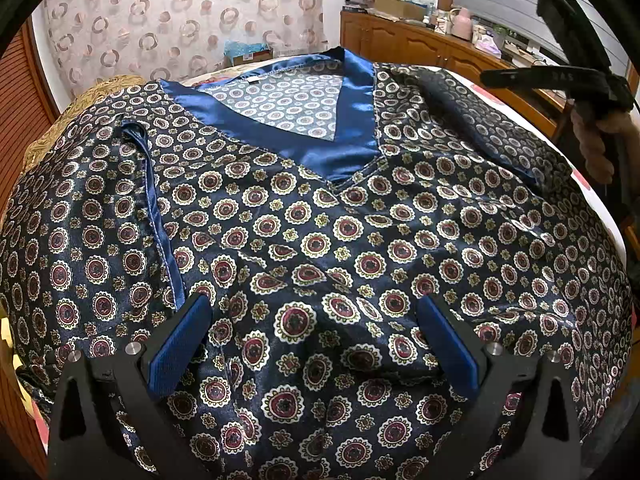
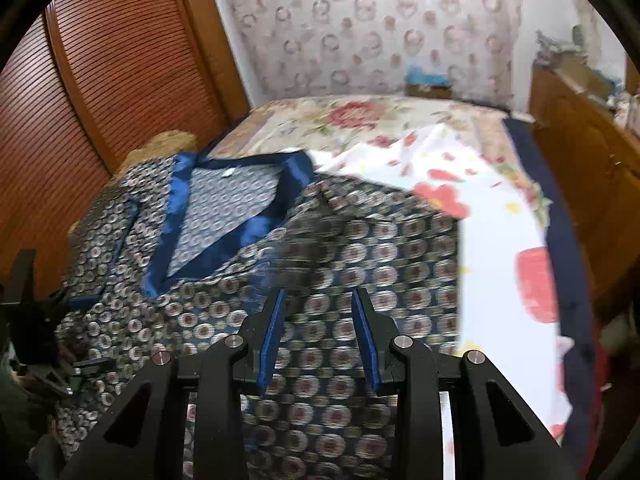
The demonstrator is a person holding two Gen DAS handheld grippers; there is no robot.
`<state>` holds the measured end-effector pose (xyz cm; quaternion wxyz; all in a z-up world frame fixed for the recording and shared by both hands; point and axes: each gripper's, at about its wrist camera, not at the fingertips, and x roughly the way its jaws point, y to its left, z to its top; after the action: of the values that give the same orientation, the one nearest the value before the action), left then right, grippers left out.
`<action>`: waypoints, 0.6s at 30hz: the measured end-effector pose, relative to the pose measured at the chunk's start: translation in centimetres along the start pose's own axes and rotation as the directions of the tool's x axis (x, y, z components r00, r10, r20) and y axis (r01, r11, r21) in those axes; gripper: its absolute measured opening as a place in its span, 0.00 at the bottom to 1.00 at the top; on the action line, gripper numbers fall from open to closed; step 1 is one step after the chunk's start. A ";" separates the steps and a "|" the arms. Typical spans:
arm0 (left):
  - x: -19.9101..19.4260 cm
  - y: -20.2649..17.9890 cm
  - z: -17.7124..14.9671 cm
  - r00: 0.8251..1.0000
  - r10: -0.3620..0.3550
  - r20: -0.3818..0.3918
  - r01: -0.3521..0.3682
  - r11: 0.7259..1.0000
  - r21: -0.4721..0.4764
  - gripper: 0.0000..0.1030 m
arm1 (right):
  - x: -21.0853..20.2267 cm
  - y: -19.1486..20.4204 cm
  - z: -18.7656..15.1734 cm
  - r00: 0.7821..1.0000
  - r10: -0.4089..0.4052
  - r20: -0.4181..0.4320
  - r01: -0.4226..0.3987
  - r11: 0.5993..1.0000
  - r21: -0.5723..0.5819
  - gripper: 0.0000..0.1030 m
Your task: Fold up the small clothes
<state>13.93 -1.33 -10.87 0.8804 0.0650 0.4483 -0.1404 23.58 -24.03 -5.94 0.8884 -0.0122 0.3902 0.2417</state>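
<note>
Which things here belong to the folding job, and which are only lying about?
Job: shirt, left gripper, right gripper, both open and empty.

Lying about: floral sheet, cabinet with clutter, box, curtain.

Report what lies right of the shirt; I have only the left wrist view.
Observer: A wide stretch of white sheet with red flowers lies beside the shirt's straight right edge.
Operator: Check the right tongs.
Observer: They are open above the shirt, with nothing between them.
Operator: Describe the sheet's far side.
Observer: A navy border runs along it.
</note>
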 end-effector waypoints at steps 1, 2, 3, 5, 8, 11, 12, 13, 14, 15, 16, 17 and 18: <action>0.0 0.0 0.0 1.000 0.003 0.000 -0.003 1.000 -0.001 1.00 | -0.7 -0.2 -0.3 1.000 -0.026 0.008 0.026 1.000 -0.007 0.37; 0.0 0.0 0.0 1.000 0.004 0.000 -0.004 1.000 -0.002 1.00 | -0.7 -0.6 -0.3 0.998 -0.054 0.013 0.055 0.998 -0.013 0.43; -0.1 0.0 0.0 1.000 0.006 0.001 -0.006 1.000 -0.004 1.00 | -0.6 -1.0 -0.4 0.997 -0.081 0.011 0.081 0.997 -0.016 0.44; -0.5 0.2 -0.1 1.000 0.007 0.013 -0.007 1.000 -0.009 1.00 | 0.1 -2.0 -0.7 0.992 -0.127 -0.021 0.126 0.992 -0.018 0.44; -1.7 1.1 0.0 0.999 0.007 0.052 -0.005 0.999 -0.041 1.00 | 2.0 -3.0 -1.1 0.985 -0.159 -0.068 0.159 0.987 -0.006 0.44; -3.1 2.6 0.5 0.996 0.027 0.089 -0.022 0.997 -0.067 1.00 | 3.4 -3.9 -0.9 0.983 -0.163 -0.089 0.166 0.986 0.024 0.44; -3.5 3.1 0.6 0.994 0.034 0.101 -0.026 0.997 -0.077 1.00 | 3.6 -4.0 -0.8 0.983 -0.161 -0.092 0.164 0.986 0.031 0.44; -4.2 3.8 0.8 0.992 0.039 0.120 -0.028 0.995 -0.093 1.00 | 3.9 -3.9 -0.7 0.983 -0.157 -0.093 0.161 0.986 0.034 0.44; -4.6 4.4 1.0 0.990 0.042 0.131 -0.028 0.994 -0.102 1.00 | 4.2 -3.8 -0.6 0.984 -0.153 -0.095 0.156 0.987 0.035 0.44; -5.2 5.2 1.2 0.987 0.052 0.150 -0.035 0.993 -0.116 1.00 | 4.0 -4.2 -0.6 0.984 -0.149 -0.097 0.153 0.988 0.034 0.44; -5.7 5.8 1.3 0.985 0.065 0.162 -0.045 0.991 -0.126 1.00 | 4.4 -4.1 -0.4 0.983 -0.156 -0.094 0.159 0.987 0.026 0.44; -6.3 6.9 1.4 0.981 0.084 0.174 -0.060 0.988 -0.140 1.00 | 4.7 -3.9 -0.3 0.983 -0.161 -0.093 0.163 0.986 0.018 0.45; -6.6 7.8 1.5 0.979 0.098 0.179 -0.071 0.986 -0.154 1.00 | 5.1 -3.7 -0.3 0.982 -0.164 -0.092 0.166 0.986 0.010 0.45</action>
<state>13.79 6.98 -4.70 0.9260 0.0057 0.3700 -0.0748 27.95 -25.22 -10.34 0.8867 -0.0477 0.4300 0.1631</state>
